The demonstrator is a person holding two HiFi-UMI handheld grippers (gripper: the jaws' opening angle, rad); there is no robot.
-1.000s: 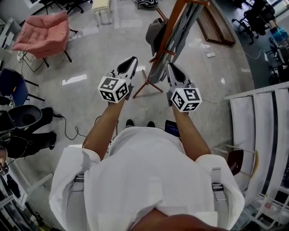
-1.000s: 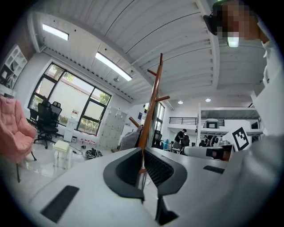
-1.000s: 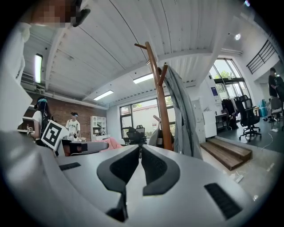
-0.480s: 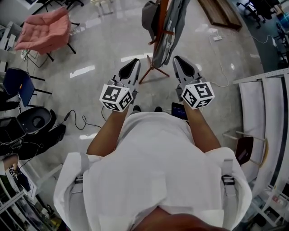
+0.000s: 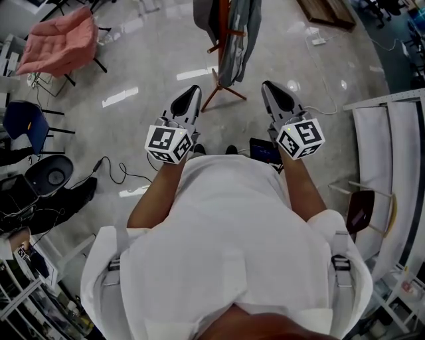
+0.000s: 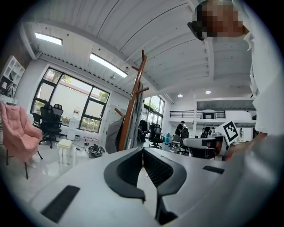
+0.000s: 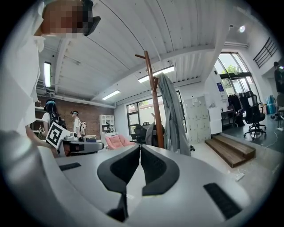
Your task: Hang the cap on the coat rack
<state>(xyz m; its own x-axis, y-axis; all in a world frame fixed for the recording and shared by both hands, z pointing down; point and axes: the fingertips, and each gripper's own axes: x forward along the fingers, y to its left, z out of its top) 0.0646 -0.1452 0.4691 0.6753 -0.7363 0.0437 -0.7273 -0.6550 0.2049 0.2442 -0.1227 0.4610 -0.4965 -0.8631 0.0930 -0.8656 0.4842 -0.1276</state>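
1. Head view. Glossy grey floor of an open workshop.
   - Wooden coat rack stands at far centre, with a grey garment draped down its right side.
   - Dark grey cap hangs on the rack's left side, partly cut off by the frame's edge.
   - Left gripper and right gripper are held side by side, well apart, and point toward the rack's feet without touching it.
   - Pink chair sits at far left. White shelving stands at right.

2. Left gripper view. Large windows and a white ribbed ceiling form the background.
   - Left gripper: jaws closed together, tips meeting, nothing between them.
   - Coat rack rises beyond the tips.
   - Cap hangs low on the rack's left side.
   - Pink chair is at left.

3. Right gripper view. Brick back wall with wooden steps at right.
   - Right gripper: jaws closed together and empty.
   - Coat rack stands ahead with the garment on its right side.
   - Cap hangs just left of the pole.
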